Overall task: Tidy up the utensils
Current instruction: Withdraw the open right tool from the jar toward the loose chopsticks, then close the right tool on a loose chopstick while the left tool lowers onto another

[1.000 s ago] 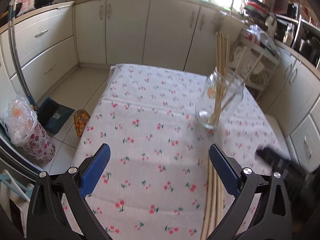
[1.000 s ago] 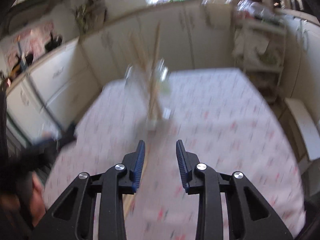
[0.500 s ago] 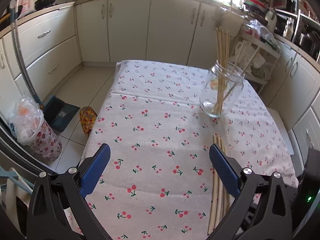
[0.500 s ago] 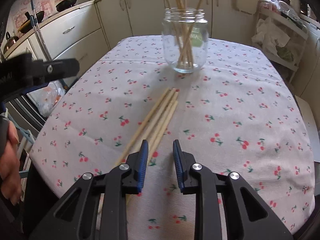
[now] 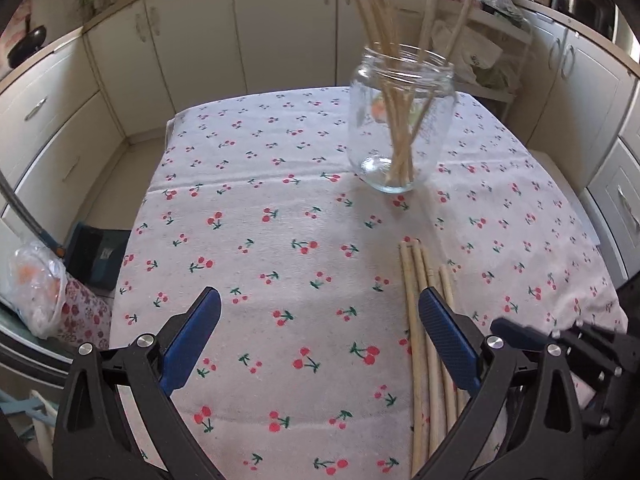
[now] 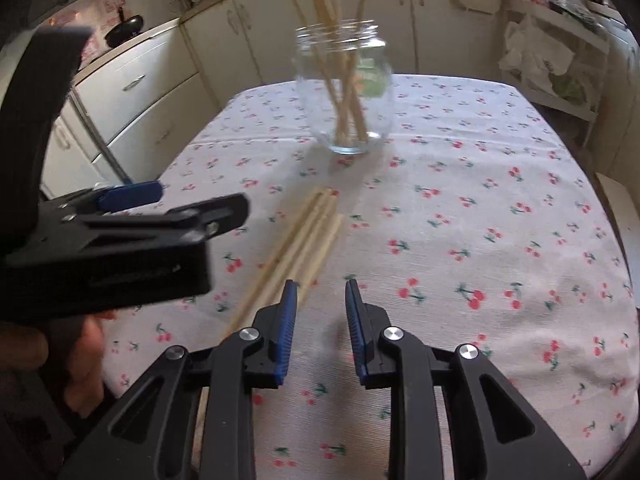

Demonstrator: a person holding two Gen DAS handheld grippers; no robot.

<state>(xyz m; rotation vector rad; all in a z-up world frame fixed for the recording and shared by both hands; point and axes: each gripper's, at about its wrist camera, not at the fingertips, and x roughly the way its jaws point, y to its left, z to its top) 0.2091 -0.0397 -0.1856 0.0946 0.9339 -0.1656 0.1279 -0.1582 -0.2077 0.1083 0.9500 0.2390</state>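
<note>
Left gripper (image 5: 320,320): jaws wide apart, empty. Right gripper (image 6: 321,312): jaws narrowly parted after closing slightly, nothing between. Loose chopsticks (image 5: 424,320) flat on surface (image 5: 280,200); others upright in glass jar (image 5: 400,128) beyond.

loose sticks (image 5: 424,344) partly hidden by tongs, jar (image 6: 344,84) blurred

I'm in a home kitchen: cream cupboards (image 5: 256,28) run round from nine to three o'clock (a pan (image 5: 26,40) at ten), my table's cherry-print cloth (image 5: 280,240) in front.
</note>
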